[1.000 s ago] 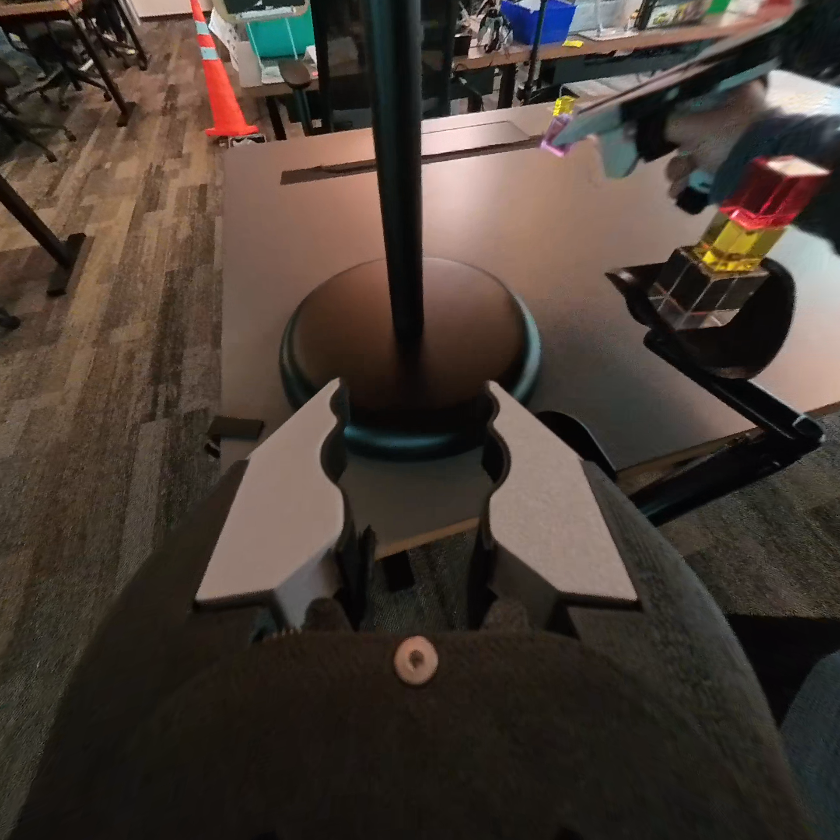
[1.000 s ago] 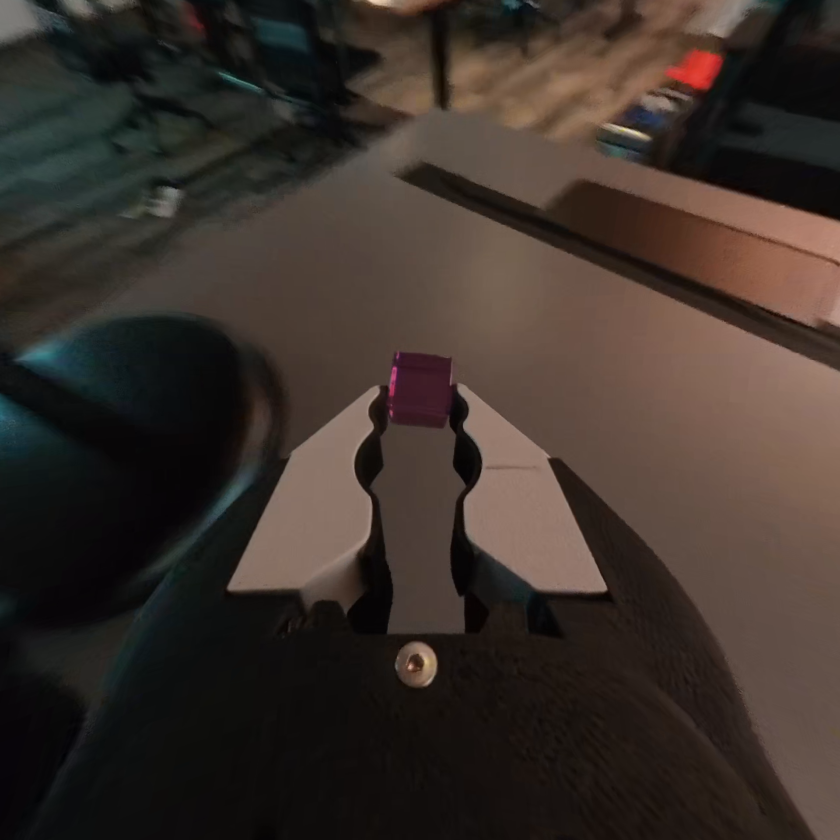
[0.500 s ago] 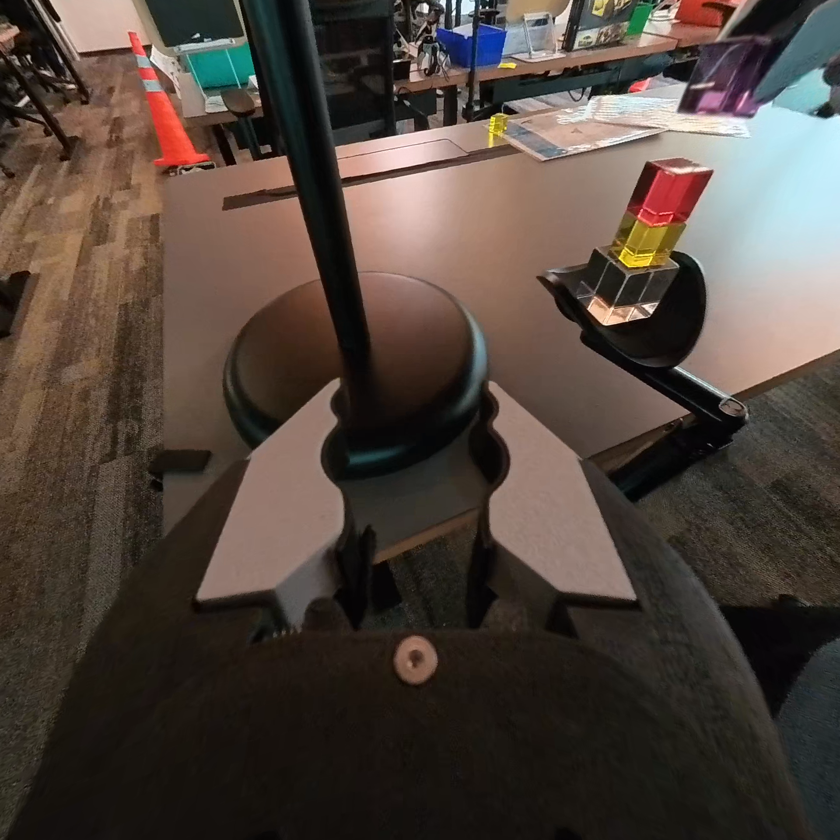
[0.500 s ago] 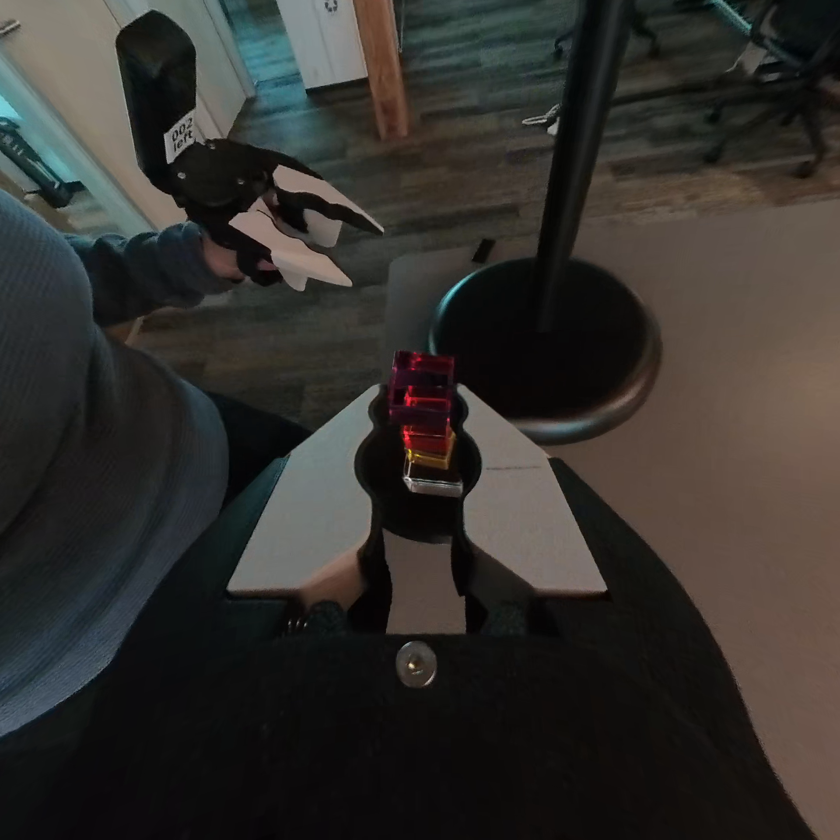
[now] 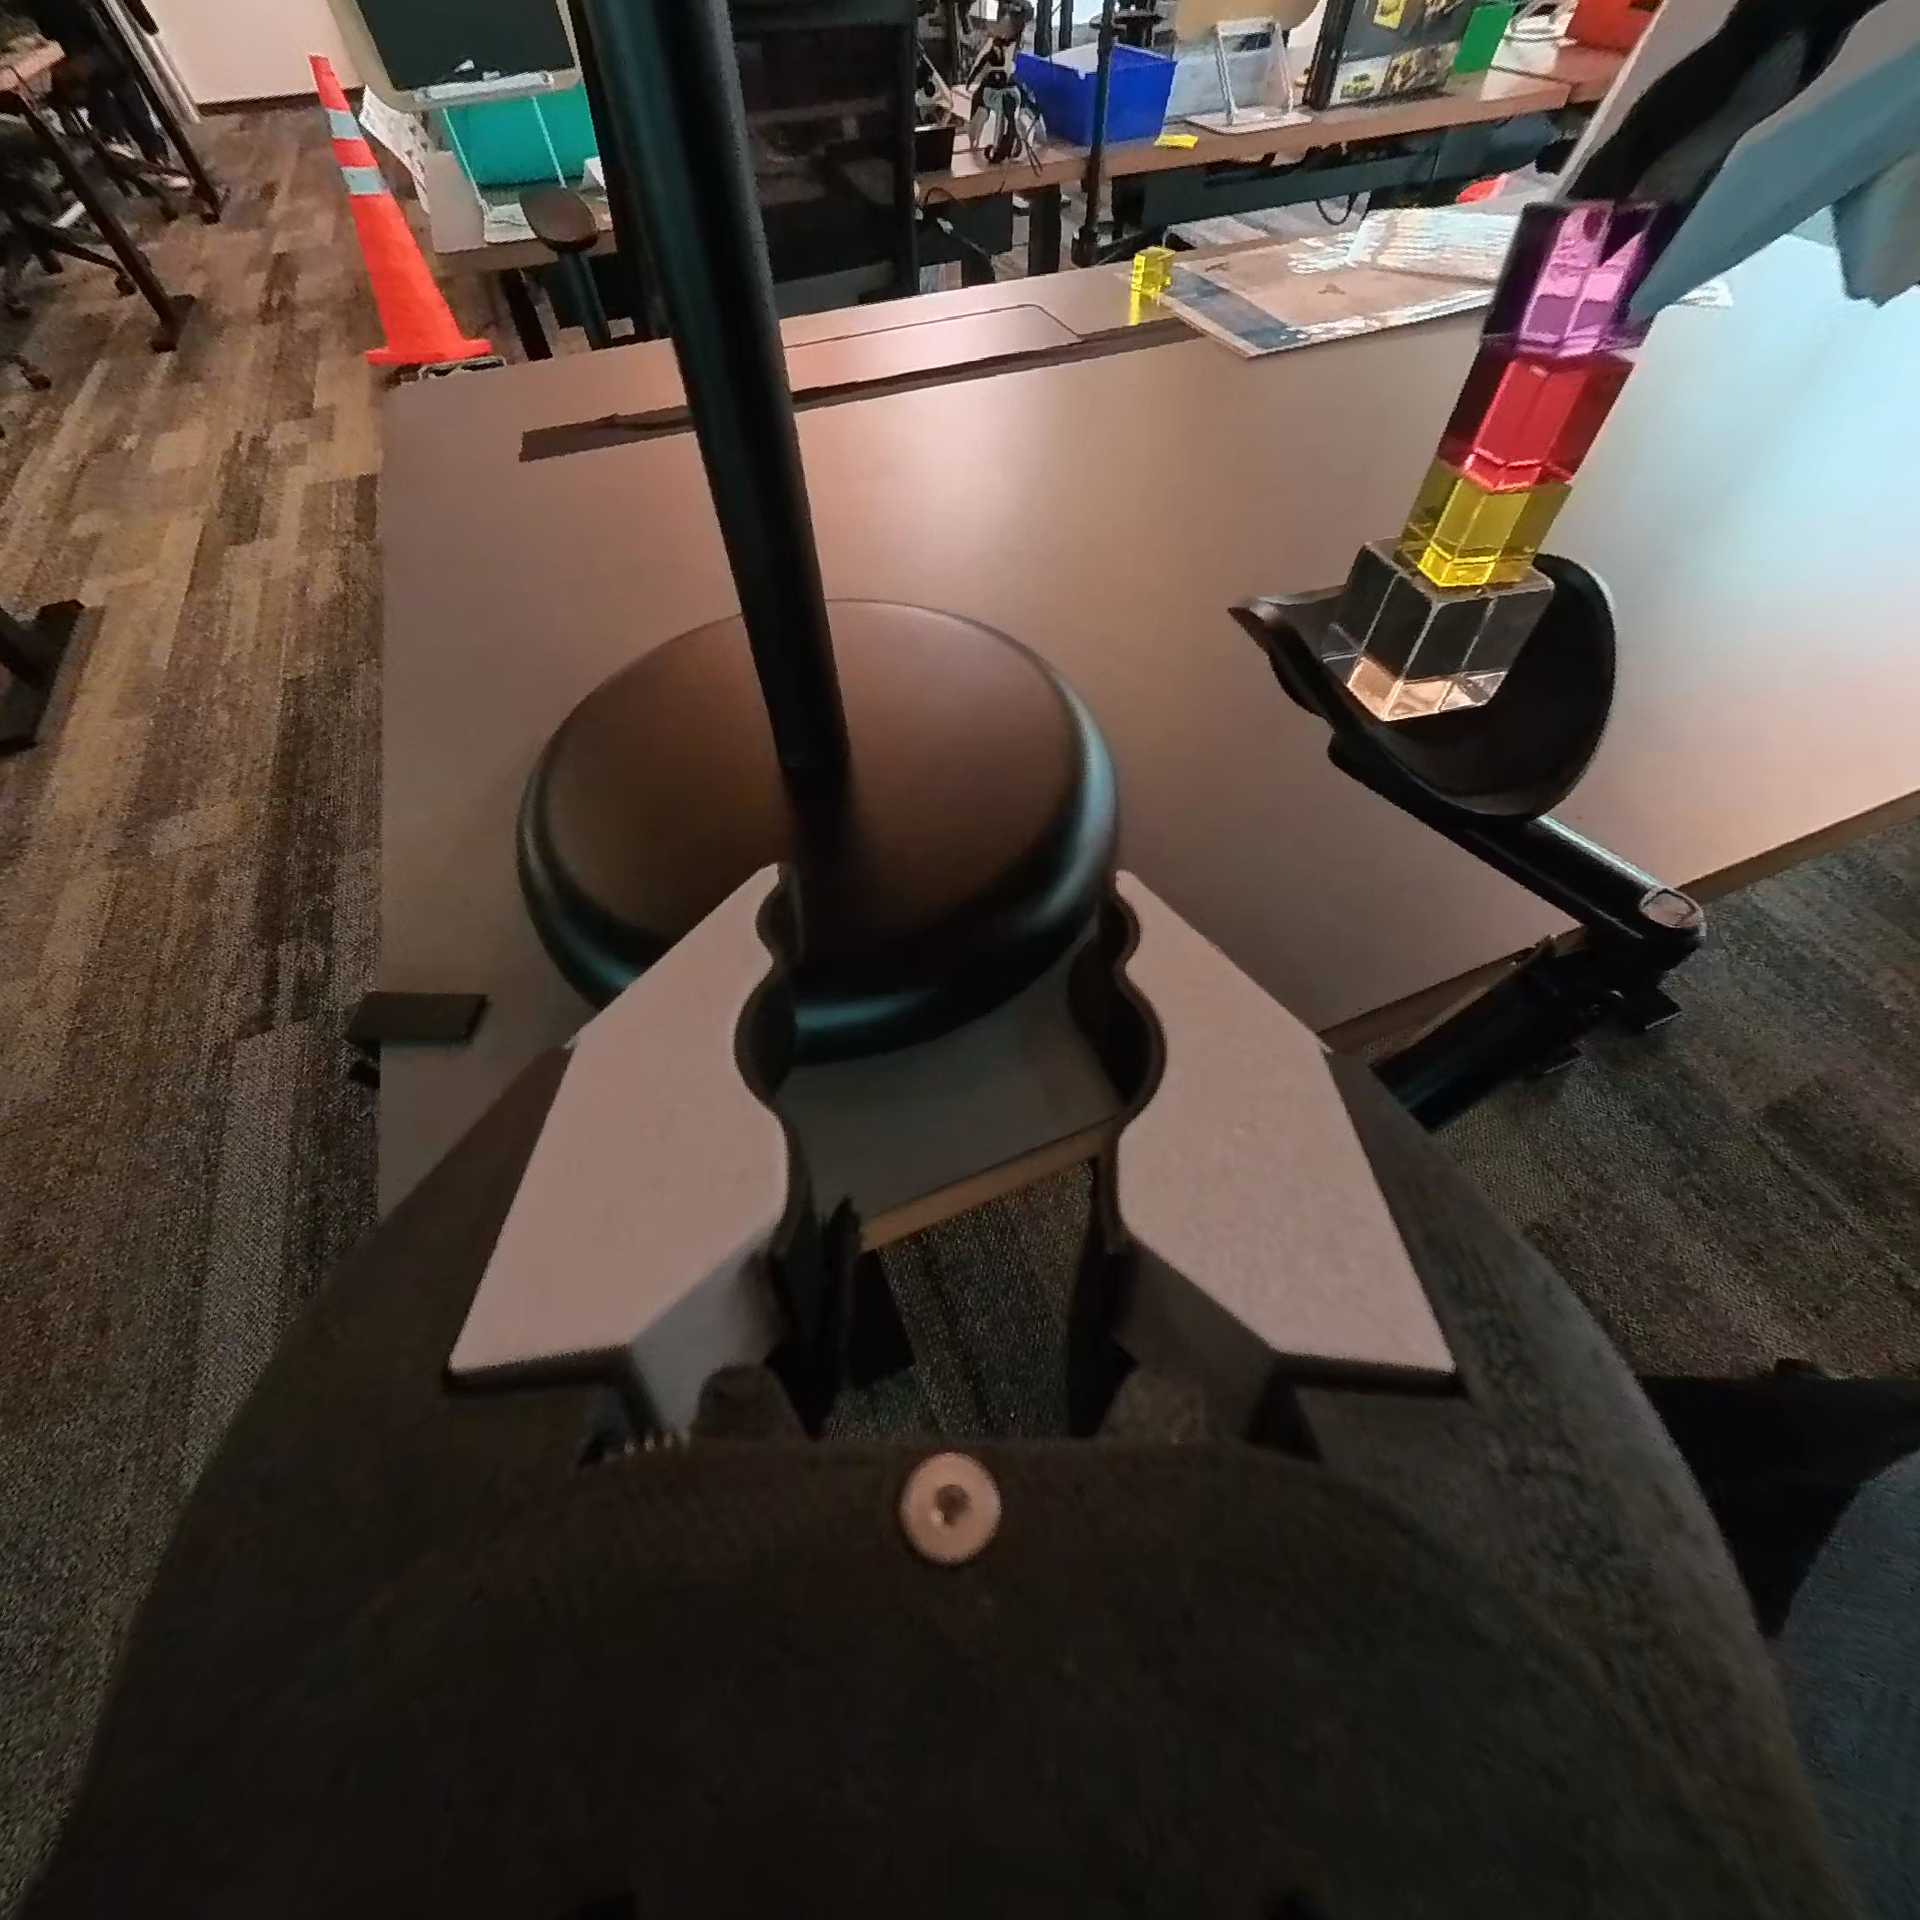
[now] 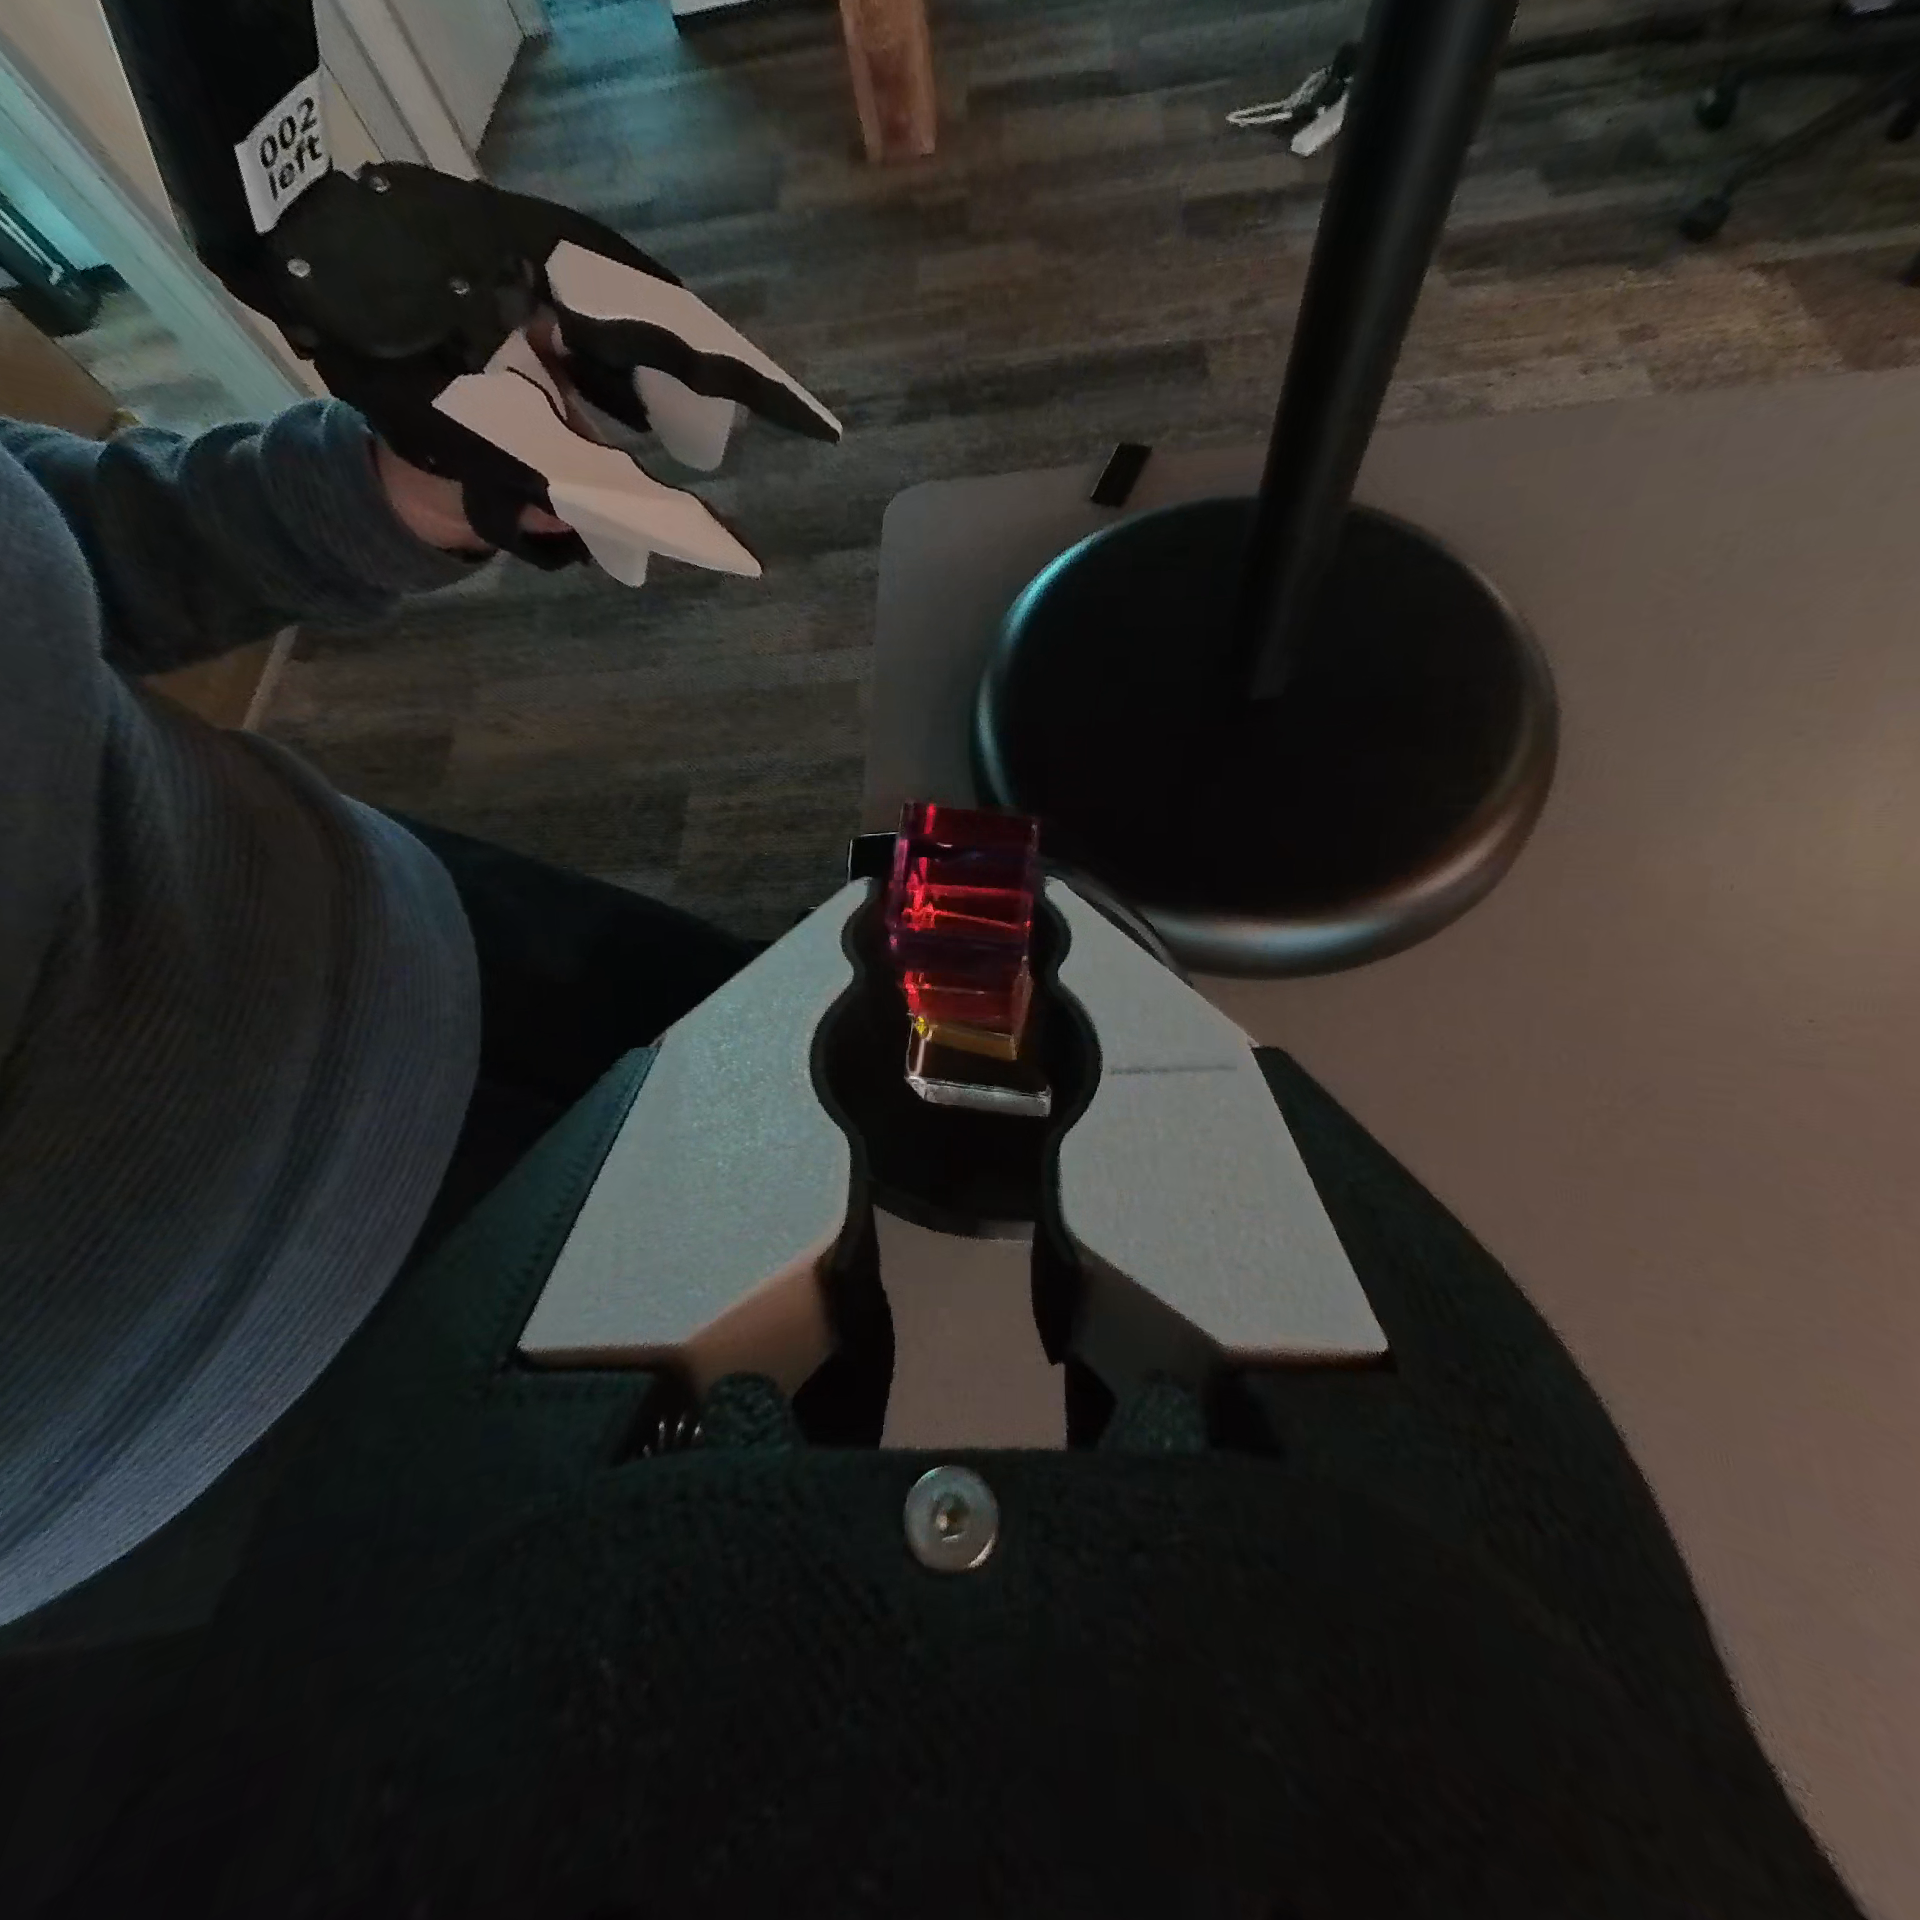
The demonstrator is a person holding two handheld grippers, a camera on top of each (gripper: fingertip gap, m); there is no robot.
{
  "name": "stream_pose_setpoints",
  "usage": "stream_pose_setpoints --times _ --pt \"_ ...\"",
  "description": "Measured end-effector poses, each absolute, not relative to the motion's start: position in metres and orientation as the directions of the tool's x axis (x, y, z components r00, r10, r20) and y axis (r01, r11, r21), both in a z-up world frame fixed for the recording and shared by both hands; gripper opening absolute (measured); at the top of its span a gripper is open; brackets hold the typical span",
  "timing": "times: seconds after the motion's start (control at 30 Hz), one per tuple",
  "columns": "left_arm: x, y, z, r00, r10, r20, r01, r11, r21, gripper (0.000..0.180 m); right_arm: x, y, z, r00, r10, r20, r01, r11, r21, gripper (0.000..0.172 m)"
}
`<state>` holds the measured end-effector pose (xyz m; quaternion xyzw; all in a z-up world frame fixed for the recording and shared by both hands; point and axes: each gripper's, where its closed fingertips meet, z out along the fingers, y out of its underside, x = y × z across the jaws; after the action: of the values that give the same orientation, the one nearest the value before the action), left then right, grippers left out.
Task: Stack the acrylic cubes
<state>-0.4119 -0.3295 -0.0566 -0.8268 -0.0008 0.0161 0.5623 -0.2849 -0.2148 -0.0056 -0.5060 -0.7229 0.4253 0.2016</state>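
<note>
Since a second ago, the purple cube (image 5: 1571,278) has come down onto the stack at the upper right of the left wrist view, sitting on the red cube (image 5: 1527,424), the yellow cube (image 5: 1481,532) and the clear block (image 5: 1429,642) on a black dish (image 5: 1558,727). Low in this view the left gripper (image 5: 945,940) is spread wide with nothing in it, before a round black stand base (image 5: 810,821).

In the right wrist view, the right gripper (image 6: 961,899) pinches the shiny purple cube (image 6: 966,862) at frame middle. The brown table (image 6: 1662,1039) looks smooth.
</note>
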Motion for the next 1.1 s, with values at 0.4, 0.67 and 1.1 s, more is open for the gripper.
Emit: stream_pose_setpoints --times 0.4,0.67,1.1 --pt "-0.504 -0.39 -0.007 0.947 0.32 -0.01 0.072 -0.243 -0.967 0.069 -0.296 -0.198 0.08 -0.268 0.963 0.013 0.192 0.067 -0.979 0.073" --pt "-0.568 -0.536 0.068 0.707 0.695 -0.129 -0.075 -0.109 -0.991 0.09 -0.324 -0.191 0.177 0.083 0.974 0.213 -0.279 0.228 -0.933 0.071" --pt "-0.677 -0.688 0.053 0.598 0.795 -0.107 -0.124 -0.04 -0.991 0.093 -0.43 -0.336 0.214 0.237 0.923 0.304 -0.37 0.375 -0.85 0.071"
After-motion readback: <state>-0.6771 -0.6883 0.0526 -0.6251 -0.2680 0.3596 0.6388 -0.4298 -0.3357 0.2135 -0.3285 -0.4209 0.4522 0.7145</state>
